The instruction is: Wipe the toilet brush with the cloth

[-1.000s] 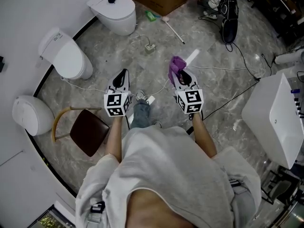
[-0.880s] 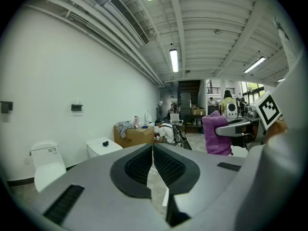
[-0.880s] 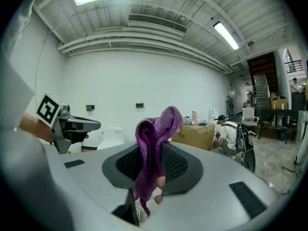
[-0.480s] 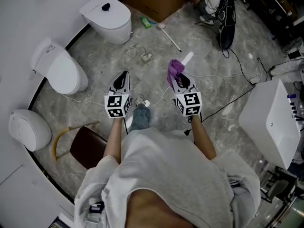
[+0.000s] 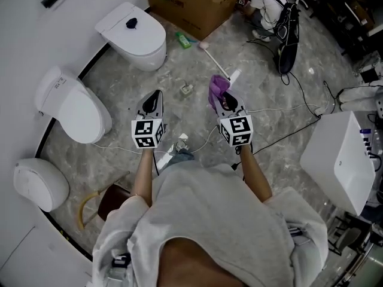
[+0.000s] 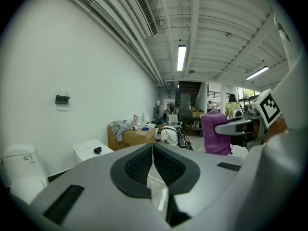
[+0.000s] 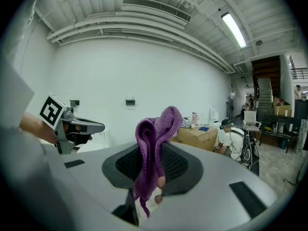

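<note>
The toilet brush (image 5: 214, 60), a thin white handle with a pink end, lies on the marble floor just beyond my right gripper. My right gripper (image 5: 224, 100) is shut on a purple cloth (image 5: 216, 88), which bunches up above the jaws (image 7: 155, 137). My left gripper (image 5: 156, 93) is held level beside it, jaws shut with nothing between them (image 6: 153, 150). In the left gripper view, the right gripper (image 6: 234, 125) and the cloth (image 6: 215, 134) show at the right. Neither gripper touches the brush.
Three white toilets (image 5: 136, 36) (image 5: 73, 107) (image 5: 38, 184) line the curved wall at left. A cardboard box (image 5: 197, 6) stands at the back, a white cabinet (image 5: 344, 160) at right. Cables, a power strip (image 5: 187, 89) and a green bottle (image 5: 183, 39) lie on the floor.
The person has stepped forward: toilets, box and brush have slid nearer and lower in the head view. Both grippers keep the same pose, the cloth still in the right one.
</note>
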A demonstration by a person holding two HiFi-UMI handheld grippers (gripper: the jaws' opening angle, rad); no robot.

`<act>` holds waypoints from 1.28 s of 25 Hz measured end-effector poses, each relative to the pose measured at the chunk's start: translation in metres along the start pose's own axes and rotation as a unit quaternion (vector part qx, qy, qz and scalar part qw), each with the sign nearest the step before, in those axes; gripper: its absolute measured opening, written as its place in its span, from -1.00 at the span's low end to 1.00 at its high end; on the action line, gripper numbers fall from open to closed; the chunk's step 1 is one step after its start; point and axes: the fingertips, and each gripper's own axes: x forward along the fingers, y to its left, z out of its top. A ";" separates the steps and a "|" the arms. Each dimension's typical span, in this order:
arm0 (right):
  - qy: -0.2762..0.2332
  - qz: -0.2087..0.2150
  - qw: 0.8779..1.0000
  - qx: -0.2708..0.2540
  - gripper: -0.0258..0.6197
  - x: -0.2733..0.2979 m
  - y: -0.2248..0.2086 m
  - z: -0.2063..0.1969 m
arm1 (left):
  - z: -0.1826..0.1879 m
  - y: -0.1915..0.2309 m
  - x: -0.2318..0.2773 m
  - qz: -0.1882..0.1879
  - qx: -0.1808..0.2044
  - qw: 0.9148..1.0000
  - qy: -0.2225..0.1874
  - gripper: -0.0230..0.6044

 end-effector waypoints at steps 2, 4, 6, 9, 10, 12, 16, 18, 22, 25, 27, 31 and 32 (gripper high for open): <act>0.000 -0.003 1.000 -0.001 -0.59 0.020 -0.005 0.006 | 0.004 0.013 0.019 -0.004 0.000 1.000 -0.001 -0.85; 0.000 -0.007 1.000 -0.001 -0.59 0.039 -0.010 0.011 | 0.009 0.026 0.037 -0.008 -0.001 1.000 -0.001 -0.85; 0.002 -0.012 1.000 0.001 -0.59 0.057 -0.016 0.015 | 0.013 0.037 0.053 -0.012 -0.001 1.000 -0.001 -0.85; 0.004 -0.017 1.000 0.004 -0.59 0.078 -0.022 0.020 | 0.016 0.052 0.073 -0.017 -0.003 1.000 0.002 -0.85; 0.004 -0.019 1.000 0.005 -0.59 0.084 -0.024 0.021 | 0.016 0.056 0.079 -0.019 -0.004 1.000 0.003 -0.85; 0.006 -0.021 1.000 0.006 -0.59 0.096 -0.026 0.021 | 0.015 0.063 0.092 -0.023 -0.005 1.000 0.005 -0.85; 0.016 -0.026 0.999 0.018 -0.59 0.109 -0.033 0.012 | 0.010 0.066 0.110 -0.032 -0.005 0.999 0.016 -0.85; 0.019 -0.026 0.999 0.024 -0.59 0.112 -0.038 0.009 | 0.007 0.064 0.116 -0.035 -0.004 0.999 0.023 -0.85; 0.028 -0.017 0.999 0.031 -0.59 0.122 -0.053 0.003 | -0.001 0.062 0.127 -0.027 -0.003 0.999 0.041 -0.85; 0.029 -0.009 0.999 0.033 -0.59 0.141 -0.069 0.002 | -0.005 0.072 0.138 -0.009 -0.003 0.999 0.050 -0.85; 0.030 -0.002 0.999 0.035 -0.59 0.157 -0.080 0.001 | -0.008 0.082 0.147 0.007 -0.002 0.998 0.056 -0.85; 0.036 0.022 0.998 0.040 -0.59 0.191 -0.102 -0.002 | -0.017 0.102 0.164 0.047 -0.004 0.996 0.075 -0.85; 0.037 0.027 0.998 0.041 -0.59 0.201 -0.108 -0.003 | -0.020 0.107 0.168 0.057 -0.003 0.995 0.081 -0.85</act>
